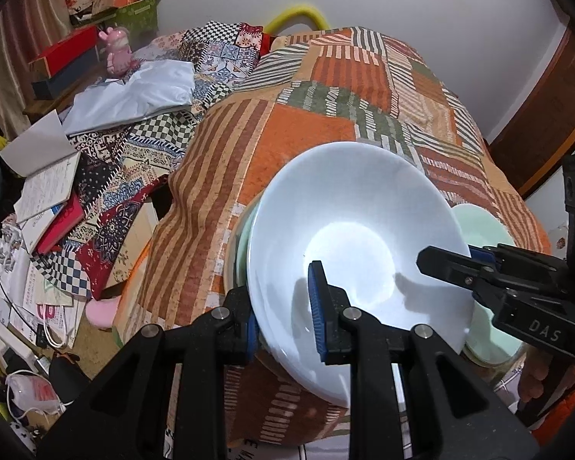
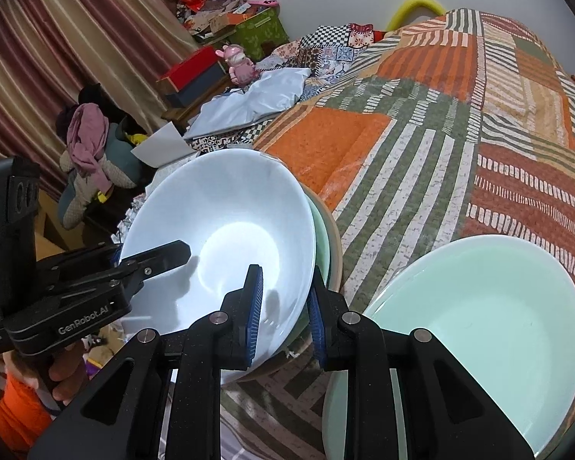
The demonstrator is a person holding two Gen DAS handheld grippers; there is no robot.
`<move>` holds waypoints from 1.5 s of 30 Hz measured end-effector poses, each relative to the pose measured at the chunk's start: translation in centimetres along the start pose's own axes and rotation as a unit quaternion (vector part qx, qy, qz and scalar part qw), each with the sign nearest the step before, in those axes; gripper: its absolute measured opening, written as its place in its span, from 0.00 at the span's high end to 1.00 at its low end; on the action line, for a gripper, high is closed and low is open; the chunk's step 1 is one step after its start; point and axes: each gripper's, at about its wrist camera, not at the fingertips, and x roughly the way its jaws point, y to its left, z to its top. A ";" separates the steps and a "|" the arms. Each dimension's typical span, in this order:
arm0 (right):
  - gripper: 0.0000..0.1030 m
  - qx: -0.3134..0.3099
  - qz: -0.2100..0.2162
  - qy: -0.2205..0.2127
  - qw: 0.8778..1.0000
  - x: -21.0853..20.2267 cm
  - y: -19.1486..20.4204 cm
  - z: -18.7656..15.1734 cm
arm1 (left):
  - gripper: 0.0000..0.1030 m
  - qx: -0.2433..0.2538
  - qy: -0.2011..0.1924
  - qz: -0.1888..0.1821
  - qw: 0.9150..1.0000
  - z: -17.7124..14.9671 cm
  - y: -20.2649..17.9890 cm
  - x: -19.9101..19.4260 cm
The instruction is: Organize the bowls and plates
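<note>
A white bowl point(image 1: 349, 237) sits tilted on top of a pale green bowl point(image 1: 243, 253) and a beige dish on the patchwork quilt point(image 1: 287, 122). My left gripper point(image 1: 283, 306) straddles the white bowl's near left rim, one pad inside, one outside. My right gripper point(image 2: 285, 306) straddles its right rim point(image 2: 306, 268) the same way; it also shows in the left wrist view point(image 1: 452, 264). The white bowl point(image 2: 226, 237) fills the right wrist view's middle. A second pale green bowl point(image 2: 479, 322) lies to the right.
The quilt covers a raised surface that drops off at the left to a cluttered floor with books point(image 1: 46, 191), papers and cables. A pink toy point(image 1: 117, 51) and boxes stand at the back left. A wooden door frame point(image 1: 548, 107) is at the right.
</note>
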 end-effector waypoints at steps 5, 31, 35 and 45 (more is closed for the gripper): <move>0.80 -0.006 -0.015 -0.009 1.000 -0.4 0.0 -0.2 | 0.78 -0.003 0.004 0.002 1.000 0.4 0.2 0.3; 0.76 -0.025 -0.026 -0.030 0.999 -2.2 -0.5 -0.7 | 0.57 0.000 -0.030 0.018 0.999 0.6 0.6 -2.8; 0.73 -0.017 -0.023 -0.019 0.999 -1.6 -0.8 -0.8 | 0.57 -0.017 -0.023 0.015 0.999 0.3 1.7 -2.7; 0.69 -0.001 -0.020 0.008 1.000 0.1 -1.0 -1.3 | 0.57 -0.039 0.004 -0.021 0.999 -1.3 2.6 -0.6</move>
